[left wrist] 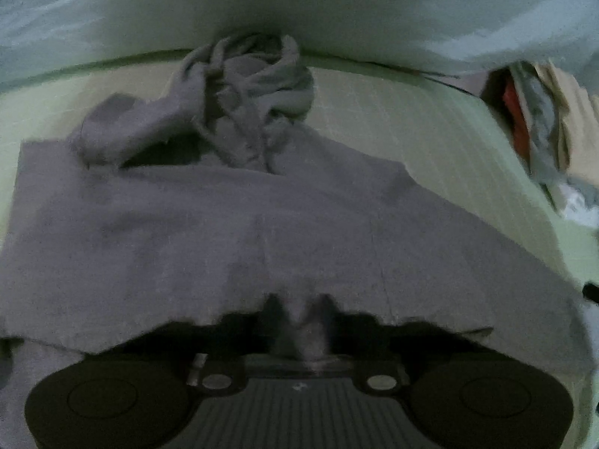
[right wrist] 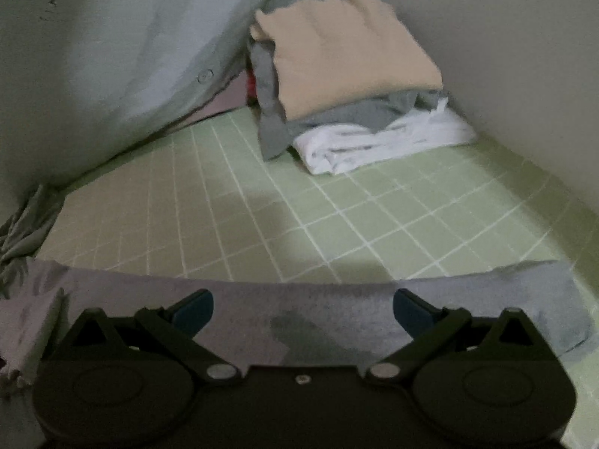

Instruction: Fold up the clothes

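Observation:
A grey garment (left wrist: 262, 224) lies spread on the green grid mat (left wrist: 430, 142), its far part bunched in a twisted heap (left wrist: 247, 86) by the wall. My left gripper (left wrist: 299, 321) is shut on the garment's near edge, and the cloth hides its fingers. In the right wrist view the same grey garment (right wrist: 329, 318) lies as a folded band across the mat (right wrist: 337, 217). My right gripper (right wrist: 303, 310) is open just above it, blue pads (right wrist: 194, 312) wide apart, holding nothing.
A stack of folded clothes, beige (right wrist: 348, 56) on grey (right wrist: 337, 116) on white (right wrist: 382, 142), stands at the mat's far corner. Pale walls and a hanging sheet (right wrist: 131, 56) close off the back. Clutter (left wrist: 531, 119) lies at the right of the left wrist view.

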`<state>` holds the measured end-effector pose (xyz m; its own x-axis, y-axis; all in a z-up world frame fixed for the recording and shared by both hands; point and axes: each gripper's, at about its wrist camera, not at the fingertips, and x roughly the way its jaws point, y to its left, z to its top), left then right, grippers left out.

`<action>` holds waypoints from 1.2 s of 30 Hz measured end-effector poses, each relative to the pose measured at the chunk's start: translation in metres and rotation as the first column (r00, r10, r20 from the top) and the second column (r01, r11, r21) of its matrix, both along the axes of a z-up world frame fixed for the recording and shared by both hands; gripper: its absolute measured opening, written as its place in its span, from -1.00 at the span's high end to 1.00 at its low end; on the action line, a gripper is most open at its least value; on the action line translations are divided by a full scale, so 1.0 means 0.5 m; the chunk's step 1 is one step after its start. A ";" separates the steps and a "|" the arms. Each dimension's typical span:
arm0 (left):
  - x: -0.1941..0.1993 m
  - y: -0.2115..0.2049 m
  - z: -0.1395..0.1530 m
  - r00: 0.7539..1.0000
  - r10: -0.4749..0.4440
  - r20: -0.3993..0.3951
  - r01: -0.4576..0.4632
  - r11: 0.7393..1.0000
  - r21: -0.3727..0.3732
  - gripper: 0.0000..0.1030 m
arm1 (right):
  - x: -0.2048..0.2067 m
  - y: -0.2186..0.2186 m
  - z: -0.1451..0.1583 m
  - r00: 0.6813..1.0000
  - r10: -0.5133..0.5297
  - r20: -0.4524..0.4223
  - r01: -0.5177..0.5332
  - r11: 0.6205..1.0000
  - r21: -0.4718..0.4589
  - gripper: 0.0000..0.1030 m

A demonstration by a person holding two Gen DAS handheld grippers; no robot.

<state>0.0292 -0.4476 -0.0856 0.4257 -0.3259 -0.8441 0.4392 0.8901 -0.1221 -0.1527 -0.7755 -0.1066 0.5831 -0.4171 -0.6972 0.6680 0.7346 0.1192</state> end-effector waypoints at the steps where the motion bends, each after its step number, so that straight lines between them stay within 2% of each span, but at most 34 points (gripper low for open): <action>1: -0.003 -0.001 0.004 1.000 -0.018 0.010 0.018 1.000 -0.001 0.84 | 0.002 0.003 -0.004 1.000 0.006 -0.005 -0.006 1.000 0.004 -1.00; 7: -0.008 0.030 0.055 0.995 -0.020 0.096 0.021 1.000 -0.014 0.86 | 0.009 0.030 -0.031 0.997 0.044 -0.060 -0.043 0.999 0.020 -1.00; 11: 0.000 0.092 0.104 0.980 0.020 0.200 -0.026 0.999 0.030 0.86 | 0.008 0.034 -0.027 0.997 0.038 -0.071 -0.038 0.999 0.003 -1.00; 14: 0.016 0.161 0.118 0.961 0.095 0.259 -0.120 0.989 0.082 0.86 | 0.009 0.035 -0.028 0.996 0.037 -0.085 -0.037 0.999 -0.003 -1.00; 17: 0.047 0.229 0.099 0.944 0.198 0.263 -0.242 0.960 0.144 0.85 | 0.013 0.039 -0.031 0.993 0.046 -0.107 -0.047 0.999 -0.003 -1.00; 20: 0.077 0.285 0.055 0.918 0.339 0.207 -0.374 0.913 0.164 0.65 | 0.020 0.040 -0.034 0.991 0.052 -0.123 -0.053 0.999 0.000 -1.00; 22: 0.093 0.289 0.023 0.909 0.389 0.153 -0.416 0.878 0.238 0.37 | 0.023 0.041 -0.035 0.990 0.055 -0.132 -0.056 0.998 -0.002 -1.00; 23: 0.092 0.287 0.015 0.902 0.405 0.149 -0.431 0.865 0.257 0.11 | 0.024 0.042 -0.035 0.989 0.058 -0.137 -0.059 0.998 -0.003 -1.00; 24: 0.088 0.284 0.013 0.897 0.415 0.151 -0.441 0.861 0.254 -0.08 | 0.025 0.043 -0.035 0.988 0.060 -0.142 -0.061 0.998 -0.004 -1.00; 25: 0.083 0.280 0.012 0.893 0.424 0.153 -0.450 0.858 0.247 -0.15 | 0.022 0.042 -0.032 0.988 0.061 -0.139 -0.062 0.998 -0.005 -1.00; 27: 0.078 0.274 0.015 0.890 0.436 0.137 -0.456 0.862 0.222 -0.64 | 0.017 0.041 -0.026 0.989 0.063 -0.134 -0.065 0.998 -0.009 -1.00; 30: 0.069 0.271 0.024 0.886 0.448 0.117 -0.463 0.869 0.177 -0.70 | -0.005 0.020 -0.018 0.991 0.038 -0.127 -0.042 0.999 -0.031 -1.00; 36: 0.028 0.247 0.042 0.916 0.376 0.138 -0.396 0.901 0.176 -0.75 | -0.065 -0.037 -0.020 0.987 -0.007 -0.163 -0.008 0.996 -0.092 -1.00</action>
<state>0.0431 -0.3239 -0.0646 0.5681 0.0488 -0.8215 0.0571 0.9935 0.0985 -0.1852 -0.7940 -0.1167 0.4650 -0.4835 -0.7416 0.6728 0.7375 -0.0590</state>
